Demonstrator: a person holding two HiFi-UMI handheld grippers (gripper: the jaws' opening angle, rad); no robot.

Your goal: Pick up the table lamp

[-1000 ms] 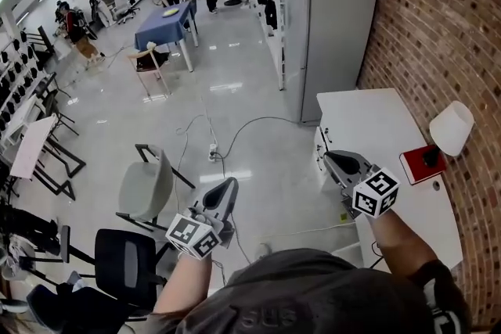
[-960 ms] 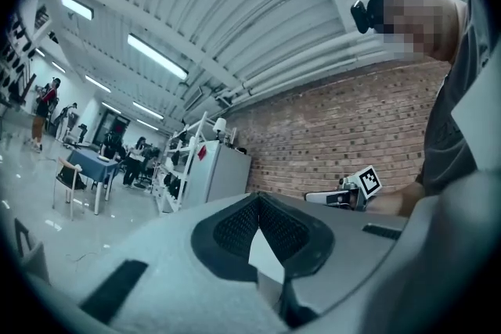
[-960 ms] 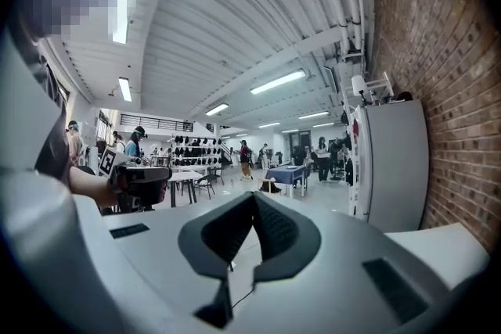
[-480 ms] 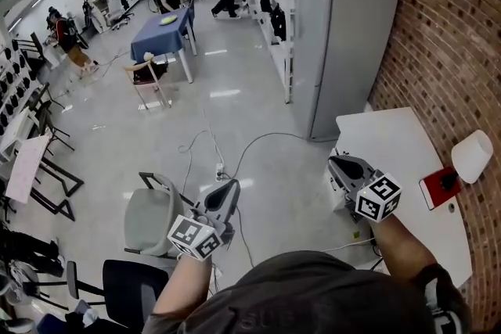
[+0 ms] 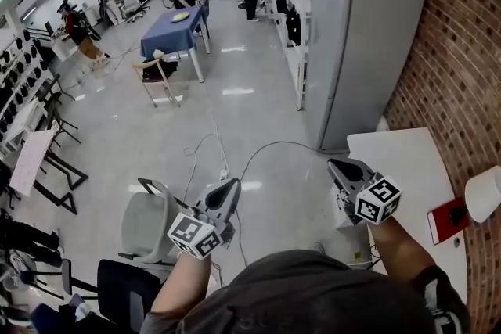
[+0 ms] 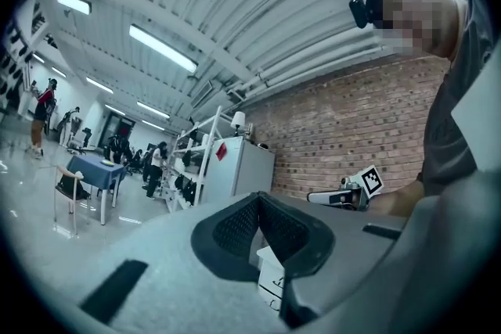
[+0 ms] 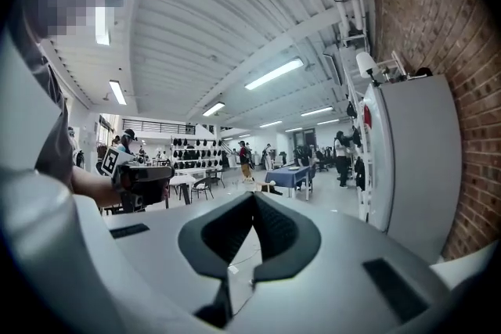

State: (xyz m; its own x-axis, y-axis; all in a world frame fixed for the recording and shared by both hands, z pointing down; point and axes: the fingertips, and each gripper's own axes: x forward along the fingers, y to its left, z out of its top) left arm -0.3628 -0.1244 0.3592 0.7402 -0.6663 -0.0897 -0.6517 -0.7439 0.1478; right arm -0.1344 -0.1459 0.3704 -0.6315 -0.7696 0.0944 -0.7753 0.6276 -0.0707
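Worktop (image 5: 399, 160), white, against the brick wall (image 5: 446, 51) at right; the table lamp (image 5: 485, 193) stands on its edge by the bricks, apparently on a red base (image 5: 446, 220), its shade cut by the frame. Left tool (image 5: 232, 182) and right tool (image 5: 333, 163): jaws together, empty, well apart from the lamp. Nothing lifted yet; approach, opening and grasp all remain.

table lamp (image 5: 485, 195) stood on tabletop (image 5: 399, 160), right edge | brick wall (image 5: 450, 51) ran right of tabletop | cabinet (image 5: 352, 51) stood behind tabletop | right tool (image 5: 333, 163) was just left of tabletop | left tool (image 5: 233, 182) was well left of tabletop, over floor (image 5: 235, 105)
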